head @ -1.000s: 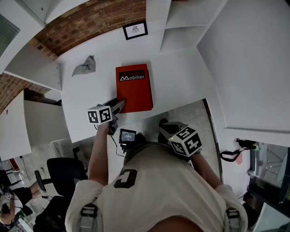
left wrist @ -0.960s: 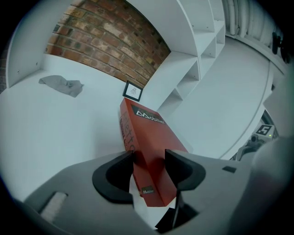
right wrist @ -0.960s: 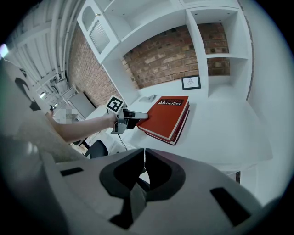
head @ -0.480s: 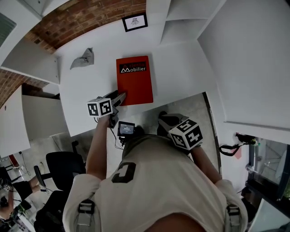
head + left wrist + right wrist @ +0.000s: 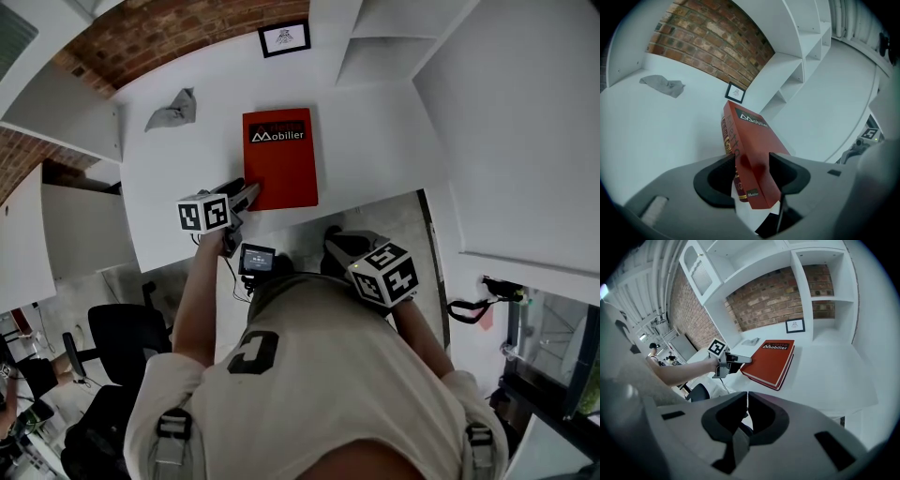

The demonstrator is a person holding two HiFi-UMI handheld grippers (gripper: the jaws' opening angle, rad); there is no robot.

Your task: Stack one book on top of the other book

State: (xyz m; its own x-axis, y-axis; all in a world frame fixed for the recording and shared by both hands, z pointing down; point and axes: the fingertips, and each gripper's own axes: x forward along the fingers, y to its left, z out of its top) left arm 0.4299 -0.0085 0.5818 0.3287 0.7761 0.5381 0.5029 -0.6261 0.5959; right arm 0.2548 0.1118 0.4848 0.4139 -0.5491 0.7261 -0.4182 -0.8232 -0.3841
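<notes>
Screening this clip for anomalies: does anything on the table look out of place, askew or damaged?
Only the crumpled grey cloth toward the table's far left looks stray, lying apart from the red book. The book lies flat, no visible damage, its near corner in the left hand-held gripper.

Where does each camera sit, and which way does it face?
Head view: on the person's head, steeply down at white table, red book; shows torso, left tool, right tool.
Left gripper view: on left tool, along jaws shut on red book, toward brick wall.
Right gripper view: on right tool, jaws together, toward white table; shows left arm.
Shared: all see red book.
</notes>
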